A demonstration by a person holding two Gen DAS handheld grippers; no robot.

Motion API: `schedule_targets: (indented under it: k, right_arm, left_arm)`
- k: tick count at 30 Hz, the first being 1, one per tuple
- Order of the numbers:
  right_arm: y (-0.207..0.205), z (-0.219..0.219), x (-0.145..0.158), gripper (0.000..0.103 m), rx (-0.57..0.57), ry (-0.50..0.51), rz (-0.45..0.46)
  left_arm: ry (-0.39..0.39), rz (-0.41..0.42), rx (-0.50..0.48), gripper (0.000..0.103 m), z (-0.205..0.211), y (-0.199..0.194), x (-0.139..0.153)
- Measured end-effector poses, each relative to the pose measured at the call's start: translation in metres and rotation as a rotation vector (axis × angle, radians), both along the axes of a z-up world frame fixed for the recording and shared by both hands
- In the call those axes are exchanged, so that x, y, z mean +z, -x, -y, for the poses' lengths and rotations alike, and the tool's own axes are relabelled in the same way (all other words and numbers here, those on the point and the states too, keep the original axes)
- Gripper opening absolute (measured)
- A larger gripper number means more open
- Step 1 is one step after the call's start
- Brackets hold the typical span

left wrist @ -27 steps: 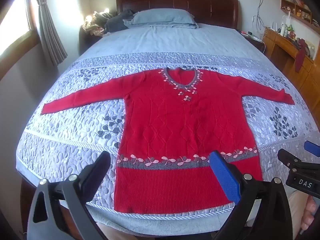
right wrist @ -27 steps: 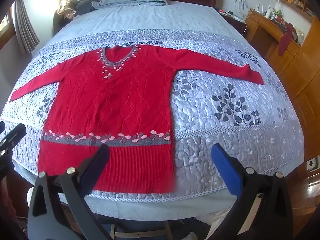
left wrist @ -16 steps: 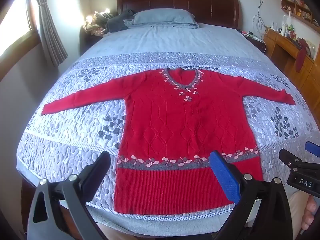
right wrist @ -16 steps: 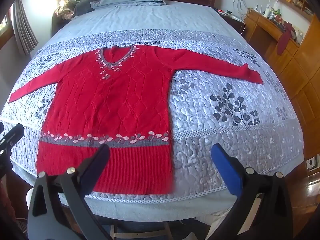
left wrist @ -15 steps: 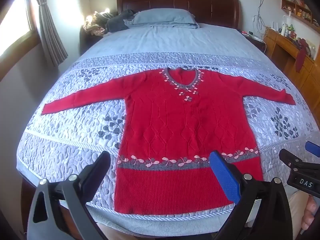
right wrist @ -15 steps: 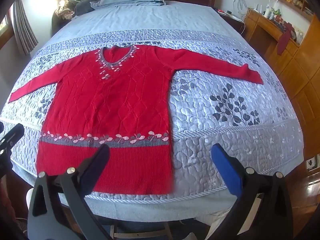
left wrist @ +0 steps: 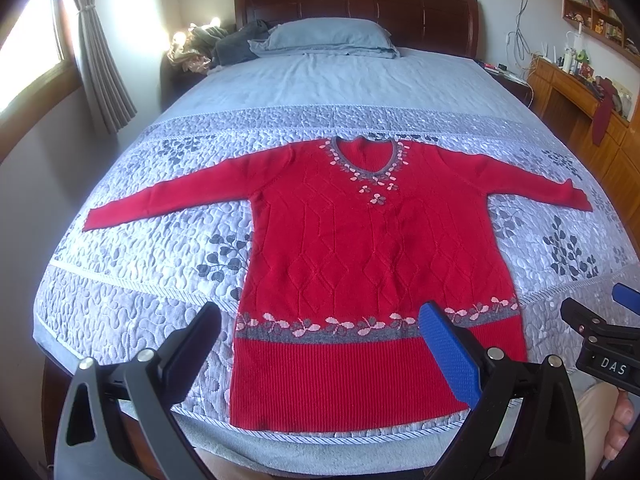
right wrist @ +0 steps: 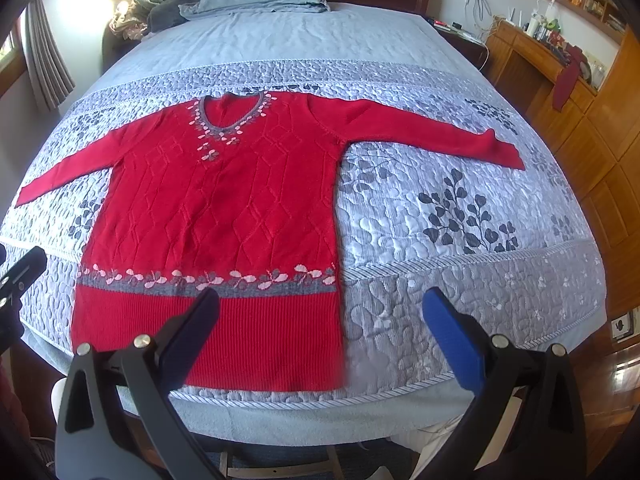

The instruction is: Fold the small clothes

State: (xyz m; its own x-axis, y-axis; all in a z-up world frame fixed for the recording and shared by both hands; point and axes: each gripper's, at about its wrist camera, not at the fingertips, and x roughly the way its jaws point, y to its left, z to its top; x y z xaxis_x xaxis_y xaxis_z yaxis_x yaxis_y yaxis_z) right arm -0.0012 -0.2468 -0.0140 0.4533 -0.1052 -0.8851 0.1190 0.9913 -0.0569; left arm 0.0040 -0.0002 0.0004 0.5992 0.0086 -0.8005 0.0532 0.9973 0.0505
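Note:
A red knit sweater [left wrist: 368, 256] with a grey flowered band lies flat, front up, on the quilted bed, both sleeves spread out; it also shows in the right wrist view [right wrist: 216, 216]. My left gripper [left wrist: 320, 332] is open and empty, above the hem near the bed's foot edge. My right gripper [right wrist: 322, 320] is open and empty, over the hem's right corner. The right gripper's tip [left wrist: 600, 332] shows at the right of the left wrist view. The left gripper's tip [right wrist: 20, 276] shows at the left of the right wrist view.
The bed has a grey-blue quilt [left wrist: 152, 264] with leaf prints, a pillow [left wrist: 328, 36] and a dark wooden headboard [left wrist: 352, 0]. Clothes are piled by the pillow [left wrist: 224, 40]. A wooden cabinet [right wrist: 580, 120] runs along the right. A window with curtain [left wrist: 96, 48] is on the left.

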Motion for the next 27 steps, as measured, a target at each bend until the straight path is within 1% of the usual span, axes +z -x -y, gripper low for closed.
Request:
schedule_targets:
  k: [27]
  right_arm:
    - [-0.0072,-0.003,-0.0025,0.101,0.003,0.005,-0.005]
  left_arm:
    - [0.002,0.0,-0.006,0.099,0.0018,-0.0071,-0.0009]
